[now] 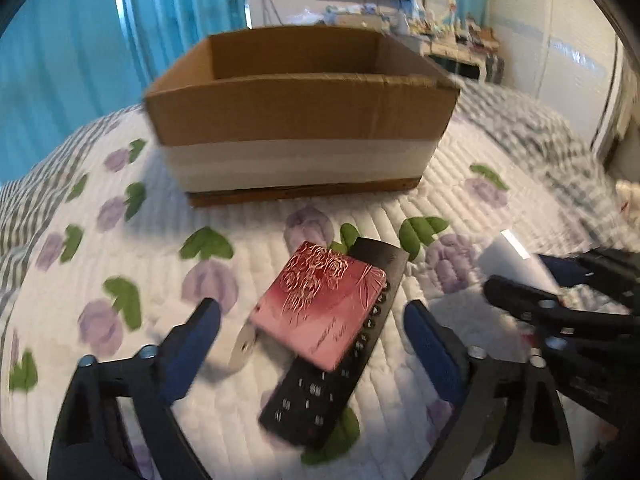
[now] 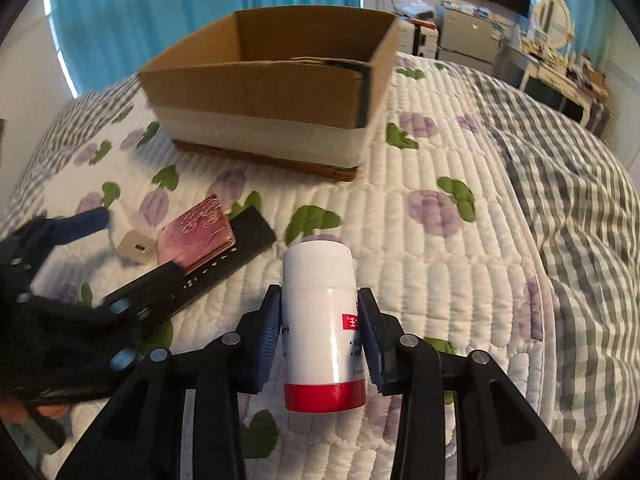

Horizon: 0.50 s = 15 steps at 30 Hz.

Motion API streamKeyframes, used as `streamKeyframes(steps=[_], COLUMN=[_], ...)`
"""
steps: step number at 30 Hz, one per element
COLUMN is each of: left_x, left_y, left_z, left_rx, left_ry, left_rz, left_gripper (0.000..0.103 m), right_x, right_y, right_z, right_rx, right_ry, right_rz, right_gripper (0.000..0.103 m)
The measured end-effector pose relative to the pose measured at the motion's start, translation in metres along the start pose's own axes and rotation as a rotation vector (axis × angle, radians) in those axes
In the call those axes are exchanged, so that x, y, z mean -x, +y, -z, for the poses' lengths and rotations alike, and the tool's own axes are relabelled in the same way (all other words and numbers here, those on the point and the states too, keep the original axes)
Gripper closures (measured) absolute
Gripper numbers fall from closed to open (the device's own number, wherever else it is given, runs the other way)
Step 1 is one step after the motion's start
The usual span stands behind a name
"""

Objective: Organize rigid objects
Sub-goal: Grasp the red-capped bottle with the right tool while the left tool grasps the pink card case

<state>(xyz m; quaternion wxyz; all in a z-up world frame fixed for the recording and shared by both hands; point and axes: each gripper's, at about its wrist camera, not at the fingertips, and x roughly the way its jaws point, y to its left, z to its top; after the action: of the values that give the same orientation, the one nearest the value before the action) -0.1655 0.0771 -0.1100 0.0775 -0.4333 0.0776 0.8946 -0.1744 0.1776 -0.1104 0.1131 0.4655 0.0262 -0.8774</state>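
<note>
Here, right gripper (image 2: 319,344): its fingers pinch a white bottle (image 2: 322,328) with a red band, one finger on each side.
Bottle: held just above the bed (image 2: 420,240), near the camera.
Left gripper (image 1: 312,332): its fingers are spread wide and hold nothing.
Pink box (image 1: 322,310): it sits between the spread left fingers, not touching them, and lies on top of a black remote (image 1: 320,396).
Remote: flat on the flowery bed cover.
White plug (image 2: 136,249): on the bed, just beside the pink box.
Cardboard box (image 1: 300,112): open on top, farther back on the bed, well apart from the small things.
</note>
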Motion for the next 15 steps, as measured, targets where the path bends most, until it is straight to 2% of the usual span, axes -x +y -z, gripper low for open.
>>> streamKeyframes(steps=[4, 9, 12, 13, 14, 15], left_x=[-0.027, -0.030, -0.026, -0.026, -0.027, -0.028], left_y=[-0.006, 0.003, 0.013, 0.016, 0.020, 0.023], left_z=[-0.002, -0.007, -0.011, -0.013, -0.014, -0.015], left_rx=[-0.059, -0.035, -0.010, -0.007, -0.002, 0.007], left_ry=[0.048, 0.052, 0.043, 0.045, 0.057, 0.067], left_rz=[-0.001, 0.018, 0.024, 0.000, -0.027, -0.042], left_gripper=[0.014, 0.015, 0.027, 0.039, 0.046, 0.046], right_x=[-0.002, -0.003, -0.003, -0.003, -0.003, -0.003], right_y=[-0.001, 0.001, -0.001, -0.001, -0.001, 0.000], right_z=[0.001, 0.002, 0.001, 0.002, 0.002, 0.002], right_rx=[-0.004, 0.010, 0.003, 0.004, 0.006, 0.009], right_ry=[0.009, 0.013, 0.014, 0.014, 0.014, 0.015], right_rz=[-0.003, -0.002, -0.002, -0.001, 0.001, 0.001], right_gripper=[0.066, 0.066, 0.066, 0.066, 0.066, 0.066])
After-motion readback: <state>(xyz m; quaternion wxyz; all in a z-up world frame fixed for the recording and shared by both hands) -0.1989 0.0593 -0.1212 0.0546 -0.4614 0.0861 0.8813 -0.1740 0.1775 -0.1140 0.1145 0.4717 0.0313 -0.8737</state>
